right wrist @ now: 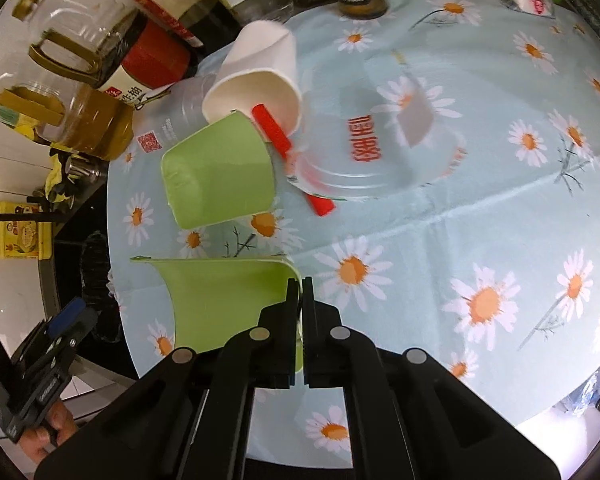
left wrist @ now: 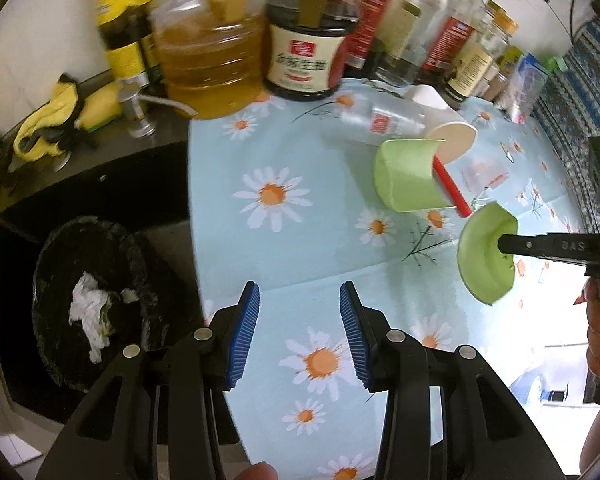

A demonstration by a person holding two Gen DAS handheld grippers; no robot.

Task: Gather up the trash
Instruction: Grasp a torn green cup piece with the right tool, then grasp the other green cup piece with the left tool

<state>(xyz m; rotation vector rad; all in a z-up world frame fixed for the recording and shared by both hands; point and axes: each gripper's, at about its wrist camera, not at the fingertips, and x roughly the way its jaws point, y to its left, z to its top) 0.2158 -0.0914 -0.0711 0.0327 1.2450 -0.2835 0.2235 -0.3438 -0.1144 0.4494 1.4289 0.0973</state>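
Right fingers [right wrist: 299, 292]: pressed together on the wall of a green cup piece [right wrist: 228, 304], which I hold above the worktop [right wrist: 480, 216] edge.
Left fingers [left wrist: 299, 334]: spread wide, holding nothing, above the worktop beside the bin [left wrist: 88, 300].
Bin: black-lined, white crumpled paper [left wrist: 90, 316] inside.
Other trash: green cup [right wrist: 216, 176], white cup [right wrist: 260, 92] and red straw [right wrist: 276, 132] lying together mid-worktop, touching a clear plastic lid [right wrist: 364, 160].

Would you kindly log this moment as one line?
right gripper: shut on green cup | left gripper: open | bin: left of table

daisy tablecloth [right wrist: 480, 208], green cup [right wrist: 216, 176], white cup [right wrist: 260, 80]
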